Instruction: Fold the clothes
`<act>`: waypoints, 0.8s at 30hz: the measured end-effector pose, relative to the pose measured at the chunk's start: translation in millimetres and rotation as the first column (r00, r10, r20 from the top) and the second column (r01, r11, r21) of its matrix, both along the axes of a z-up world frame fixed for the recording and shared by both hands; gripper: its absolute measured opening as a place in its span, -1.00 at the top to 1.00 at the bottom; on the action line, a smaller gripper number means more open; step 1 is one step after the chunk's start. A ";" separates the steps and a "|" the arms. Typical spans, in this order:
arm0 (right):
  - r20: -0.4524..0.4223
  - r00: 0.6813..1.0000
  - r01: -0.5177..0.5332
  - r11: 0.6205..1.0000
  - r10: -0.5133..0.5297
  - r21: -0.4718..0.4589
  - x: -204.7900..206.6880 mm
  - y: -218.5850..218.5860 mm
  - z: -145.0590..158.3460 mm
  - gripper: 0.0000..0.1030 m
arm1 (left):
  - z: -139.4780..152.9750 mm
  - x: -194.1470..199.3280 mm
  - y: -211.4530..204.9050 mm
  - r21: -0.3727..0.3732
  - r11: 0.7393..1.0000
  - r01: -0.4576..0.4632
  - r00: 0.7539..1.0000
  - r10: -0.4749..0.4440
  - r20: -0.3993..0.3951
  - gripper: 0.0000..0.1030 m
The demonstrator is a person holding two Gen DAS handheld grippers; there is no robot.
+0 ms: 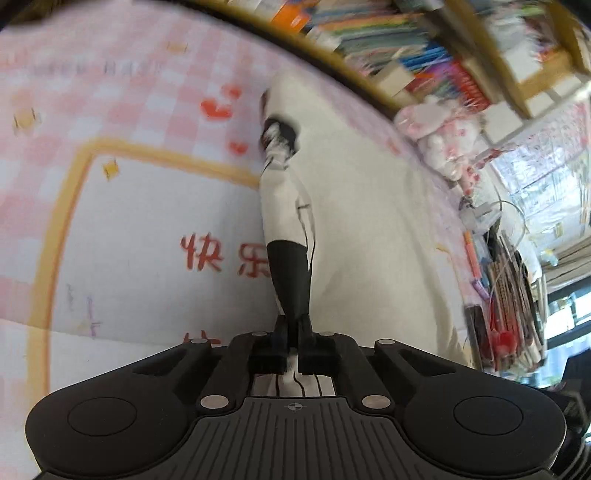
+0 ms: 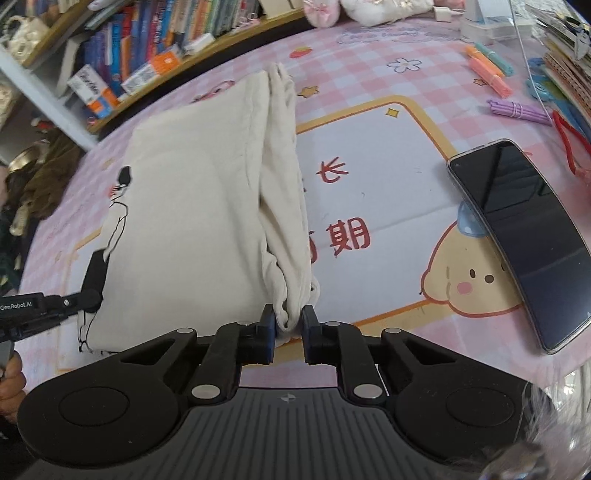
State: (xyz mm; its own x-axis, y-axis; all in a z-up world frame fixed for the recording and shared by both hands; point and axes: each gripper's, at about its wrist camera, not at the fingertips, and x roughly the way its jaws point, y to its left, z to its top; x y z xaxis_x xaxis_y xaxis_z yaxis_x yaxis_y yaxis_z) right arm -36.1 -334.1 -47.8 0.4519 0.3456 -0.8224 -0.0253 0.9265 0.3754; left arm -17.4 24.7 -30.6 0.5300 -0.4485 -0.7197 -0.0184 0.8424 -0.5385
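A cream garment (image 2: 192, 192) with a black line print lies folded lengthwise on the pink checked table cover (image 2: 369, 74). Its right side is gathered into a thick fold. My right gripper (image 2: 289, 325) is shut on the near end of that bunched fold. In the same view my left gripper (image 2: 98, 260) reaches in from the left onto the garment's printed left edge. In the left wrist view the garment (image 1: 362, 221) spreads to the right, and the left gripper (image 1: 290, 254) is shut, with printed cloth showing under its fingers.
A dark phone (image 2: 517, 236) lies at the right on the cover. Pens and markers (image 2: 491, 74) sit at the far right, plush toys (image 2: 369, 9) at the back edge. A shelf of books (image 2: 147, 48) runs behind the table. A hand (image 2: 11, 384) holds the left tool.
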 end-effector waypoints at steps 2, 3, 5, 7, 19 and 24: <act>-0.006 1.000 -0.028 0.999 0.028 0.019 -4.0 -4.9 2.8 0.75 | 3.2 -11.2 -3.1 0.011 1.000 -0.005 1.000 0.005 -0.009 0.94; -0.014 0.999 -0.042 0.999 0.042 0.028 -6.0 -7.4 2.9 0.75 | 2.2 -16.0 -3.9 0.017 1.000 -0.010 1.000 0.010 -0.020 0.94; -0.030 0.997 -0.067 0.997 0.068 0.045 -10.7 -11.7 2.9 0.75 | -0.5 -25.2 -6.4 0.036 0.999 -0.019 0.999 0.020 -0.041 0.93; -0.032 0.995 -0.092 0.994 0.094 0.055 -17.1 -13.0 2.2 0.74 | -3.0 -32.7 -9.5 0.063 0.998 -0.020 0.999 0.022 -0.044 0.93; -0.043 0.994 -0.090 0.986 0.097 0.141 -32.0 -28.3 -5.5 0.33 | 27.6 -89.8 -55.3 0.409 0.911 0.056 0.977 -0.134 0.164 -0.17; -0.066 0.996 -0.053 0.977 0.068 0.208 -24.6 -29.4 -8.3 0.34 | 36.2 -116.1 -93.7 0.487 0.869 0.090 0.921 -0.259 0.292 -0.68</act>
